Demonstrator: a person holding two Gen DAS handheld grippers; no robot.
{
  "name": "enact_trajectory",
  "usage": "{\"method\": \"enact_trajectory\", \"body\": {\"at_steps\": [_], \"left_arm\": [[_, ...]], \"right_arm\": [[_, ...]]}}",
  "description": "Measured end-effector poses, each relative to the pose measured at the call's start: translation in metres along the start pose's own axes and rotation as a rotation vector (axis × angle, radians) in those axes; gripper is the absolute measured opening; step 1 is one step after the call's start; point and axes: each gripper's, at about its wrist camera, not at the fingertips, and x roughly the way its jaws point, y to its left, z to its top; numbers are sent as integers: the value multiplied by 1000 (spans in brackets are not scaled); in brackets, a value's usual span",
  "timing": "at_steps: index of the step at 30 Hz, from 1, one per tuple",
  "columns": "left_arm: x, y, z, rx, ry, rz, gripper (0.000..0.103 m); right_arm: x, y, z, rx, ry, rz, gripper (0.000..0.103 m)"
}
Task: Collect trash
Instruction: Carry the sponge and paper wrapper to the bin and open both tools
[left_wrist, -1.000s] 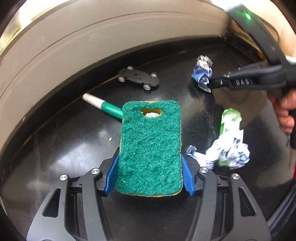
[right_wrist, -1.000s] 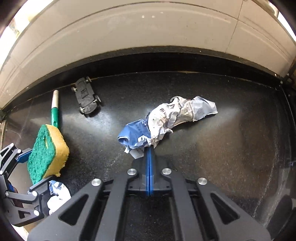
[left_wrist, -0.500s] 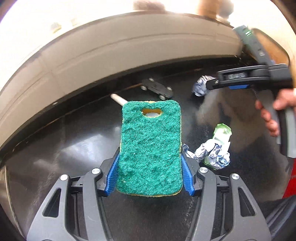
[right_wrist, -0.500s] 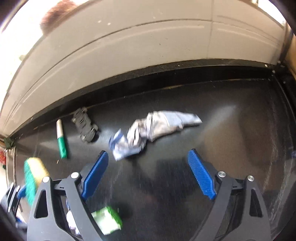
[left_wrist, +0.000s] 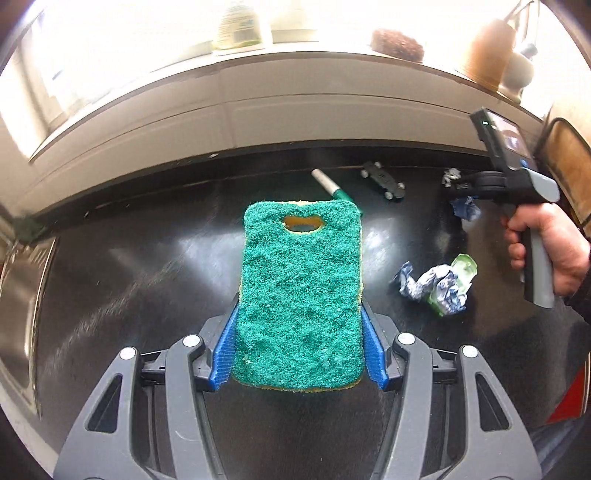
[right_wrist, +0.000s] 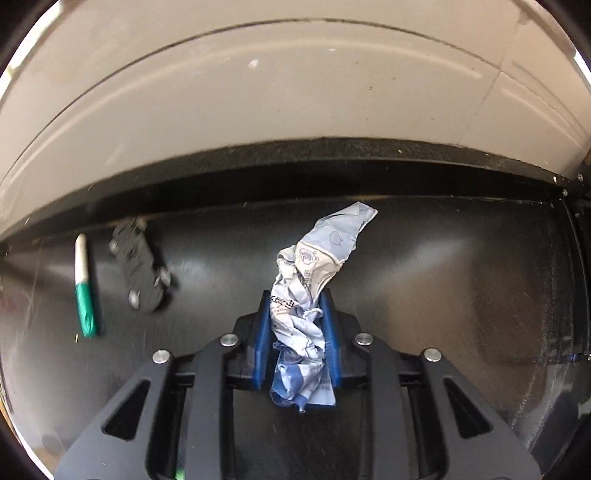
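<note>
- Step in hand: pickup of one piece of trash from the black counter (right_wrist: 443, 277).
- Right gripper (right_wrist: 295, 314): jaws have just been closing; now clamped on the wrapper (right_wrist: 310, 295), a crumpled blue-white strip standing up between the pads.
- Left gripper (left_wrist: 299, 332): clenched on the sponge (left_wrist: 301, 291), green face to the camera, clear of the counter.
- Second wad (left_wrist: 439, 284): foil with green plastic, on the counter right of the sponge, untouched.
- Marker (right_wrist: 84, 288) and toy car (right_wrist: 142, 277): left of the wrapper, near the back wall; likely not trash.
- Next move, as judged: lift the wrapper and carry it to a bin; none in view.
</note>
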Motion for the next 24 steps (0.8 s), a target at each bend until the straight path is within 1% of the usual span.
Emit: {"method": "enact_trajectory", "body": {"at_steps": [2,4,8,9,11,14,17,19,22,24], "left_arm": [[-5,5,-9,-33,9,11,56],[-11,10,-19,-59,13,17,56],[-16,14,-37,-85,22,19,56],[-17,15,-41,-90,23,14,56],[-18,14,-49,-90,26,5,56],[-20,11,-61,-81,30,-4,56],[-25,11,-70,-77,30,-10,56],[-29,12,-73,-79,21,-8,56],[-39,20,-78,-95,-1,8,56],[-49,30,-83,-120,-20,28,56]], "right_arm": [[-13,7,-12,-25,-13,12,26],[-35,6,-27,-40,-27,38,26],[-75,8,-66,-61,-43,81,26],[-85,7,-77,-69,-45,88,26],[-103,-8,-100,-78,-52,100,26],[-123,-10,-126,-84,-57,105,26],[-131,-14,-142,-95,-70,104,26],[-135,-13,-146,-104,-78,109,26],[-151,-2,-150,-136,-106,136,26],[-159,15,-151,-188,-120,160,26]]}}
